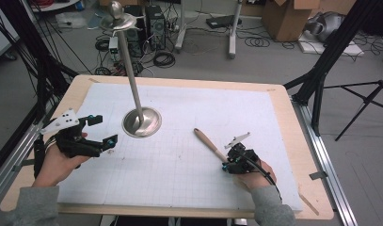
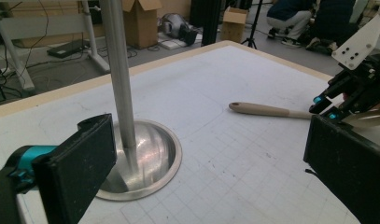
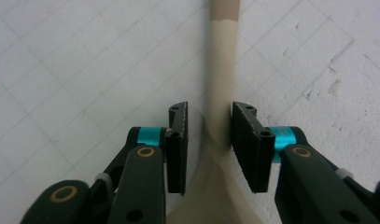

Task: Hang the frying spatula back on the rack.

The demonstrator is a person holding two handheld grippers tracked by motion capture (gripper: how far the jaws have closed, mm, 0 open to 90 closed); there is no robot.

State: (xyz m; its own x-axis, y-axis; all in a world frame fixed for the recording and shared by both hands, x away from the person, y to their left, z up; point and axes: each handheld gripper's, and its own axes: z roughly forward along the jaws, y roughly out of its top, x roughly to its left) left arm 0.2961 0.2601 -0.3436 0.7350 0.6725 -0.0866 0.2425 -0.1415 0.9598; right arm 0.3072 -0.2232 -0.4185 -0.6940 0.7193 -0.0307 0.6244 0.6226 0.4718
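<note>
A utensil with a wooden handle [image 1: 209, 143] and a beige neck [image 3: 223, 70] lies flat on the white gridded mat [image 1: 179, 169]. My right gripper [image 1: 225, 165] is down at its near end. Its jaws straddle the neck [image 3: 209, 112]: the right pad is at the neck's edge, while a narrow gap remains at the left pad. My left gripper [image 1: 104, 130] is open wide and holds nothing. It sits just left of the round base [image 1: 142, 122] of a tall metal stand. In the left gripper view, the base [image 2: 150, 158] and the utensil [image 2: 267, 110] lie between its jaws.
The stand's pole [image 1: 130, 70] leans up to a dished top [image 1: 117, 19] at the table's far left. The mat covers most of the wooden tabletop [image 1: 292, 141]. Tripod legs [image 1: 321, 80], cables and boxes stand on the floor beyond the table.
</note>
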